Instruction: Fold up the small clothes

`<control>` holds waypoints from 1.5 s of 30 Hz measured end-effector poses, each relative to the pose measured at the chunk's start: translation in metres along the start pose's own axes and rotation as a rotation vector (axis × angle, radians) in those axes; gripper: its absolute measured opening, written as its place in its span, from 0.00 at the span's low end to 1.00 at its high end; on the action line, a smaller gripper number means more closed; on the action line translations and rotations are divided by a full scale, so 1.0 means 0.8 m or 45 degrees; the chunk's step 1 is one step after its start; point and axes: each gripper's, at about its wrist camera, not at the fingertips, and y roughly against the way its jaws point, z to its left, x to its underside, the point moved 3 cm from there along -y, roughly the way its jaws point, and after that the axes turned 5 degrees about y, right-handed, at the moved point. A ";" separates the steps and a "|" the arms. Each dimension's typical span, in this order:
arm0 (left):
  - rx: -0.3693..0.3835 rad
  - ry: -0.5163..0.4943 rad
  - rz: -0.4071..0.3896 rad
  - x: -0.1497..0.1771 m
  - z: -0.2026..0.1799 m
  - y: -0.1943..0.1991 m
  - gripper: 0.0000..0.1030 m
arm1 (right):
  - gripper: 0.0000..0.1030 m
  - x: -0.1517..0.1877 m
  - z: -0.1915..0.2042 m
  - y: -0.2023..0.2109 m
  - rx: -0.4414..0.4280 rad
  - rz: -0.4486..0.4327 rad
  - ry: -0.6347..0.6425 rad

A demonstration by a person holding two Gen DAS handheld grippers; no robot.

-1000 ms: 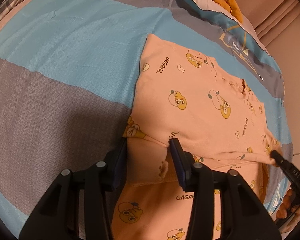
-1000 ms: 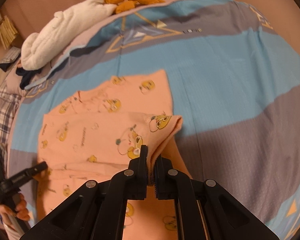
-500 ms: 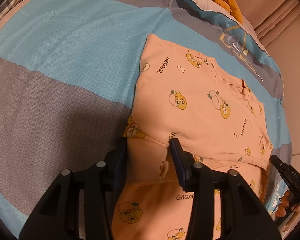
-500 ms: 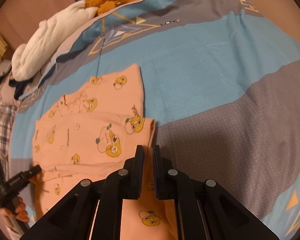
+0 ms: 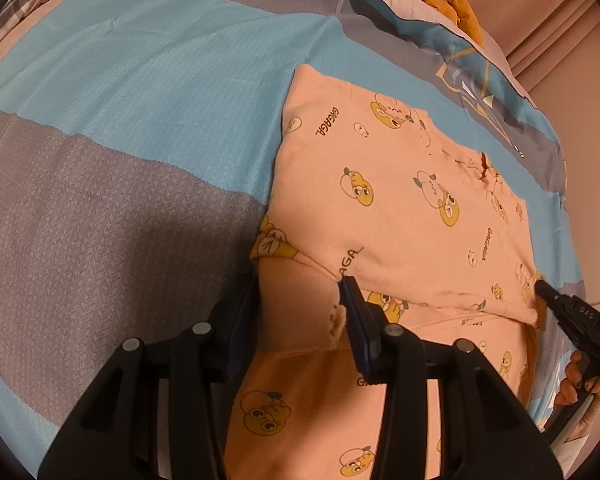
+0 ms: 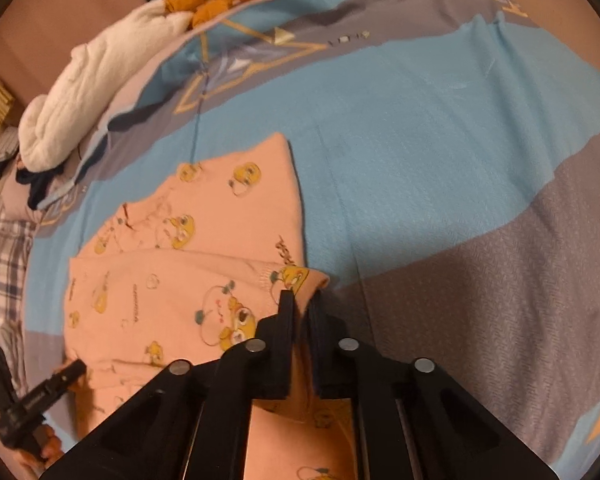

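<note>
Item: pink garment (image 5: pixel 400 200), flat on our bed (image 5: pixel 120 160). Near folded edge: left tongs (image 5: pixel 300 300) half-spread around it, right tongs (image 6: pixel 300 312) pinching its corner. Long axis runs away from us.

The pink top (image 5: pixel 400 208) is soft cloth — a bit fuzzy, not shiny. The striped bed cover (image 5: pixel 148 128) at the left is woven cloth with tiny bumps. The gripper fingers (image 5: pixel 358 320) look like black matt plastic — with small shiny metal pins.
</note>
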 end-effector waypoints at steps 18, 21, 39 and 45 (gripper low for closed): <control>0.002 0.013 0.014 0.000 0.001 0.000 0.42 | 0.07 0.004 -0.006 0.000 0.074 -0.027 0.049; 0.006 0.016 0.011 0.001 0.001 -0.001 0.42 | 0.07 0.005 -0.007 -0.003 0.084 -0.020 0.053; 0.043 0.011 0.012 0.003 0.005 0.000 0.43 | 0.07 0.006 0.000 -0.012 0.155 -0.036 0.114; 0.062 0.017 0.008 0.004 0.008 0.001 0.43 | 0.07 0.006 -0.001 -0.012 0.174 -0.040 0.131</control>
